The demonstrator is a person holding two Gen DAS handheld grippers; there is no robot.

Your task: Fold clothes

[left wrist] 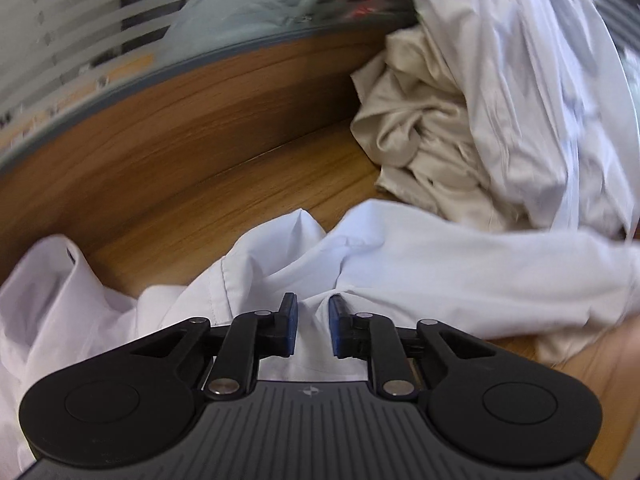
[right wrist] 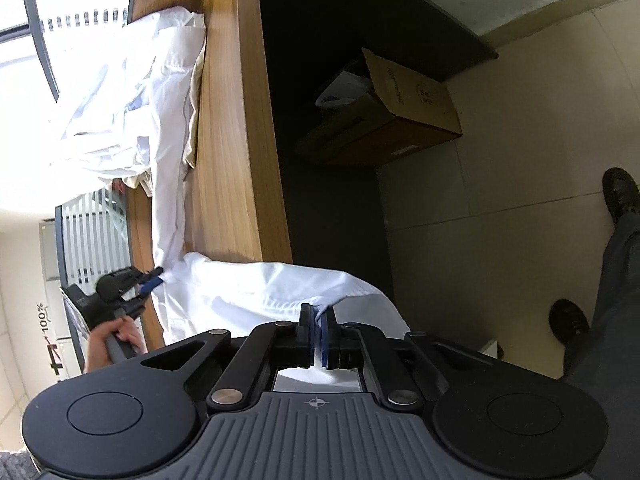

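A white shirt (left wrist: 440,272) lies spread over the wooden table (left wrist: 240,184), with one part hanging past the table's front edge (right wrist: 256,160). My left gripper (left wrist: 314,308) is shut on a pinched ridge of this shirt, and creases run out from its blue pads. The right wrist view shows the left gripper (right wrist: 150,280) in a person's hand (right wrist: 120,336), gripping the shirt's far side. My right gripper (right wrist: 319,316) is shut on the near edge of the white shirt (right wrist: 248,288), the cloth squeezed between nearly touching pads.
A heap of clothes sits further along the table: a beige garment (left wrist: 420,128) under a white one (left wrist: 520,80). A raised wooden lip (left wrist: 180,112) and striped glass (left wrist: 80,20) back the table. On the floor stand a cardboard box (right wrist: 400,112) and a person's shoes (right wrist: 618,190).
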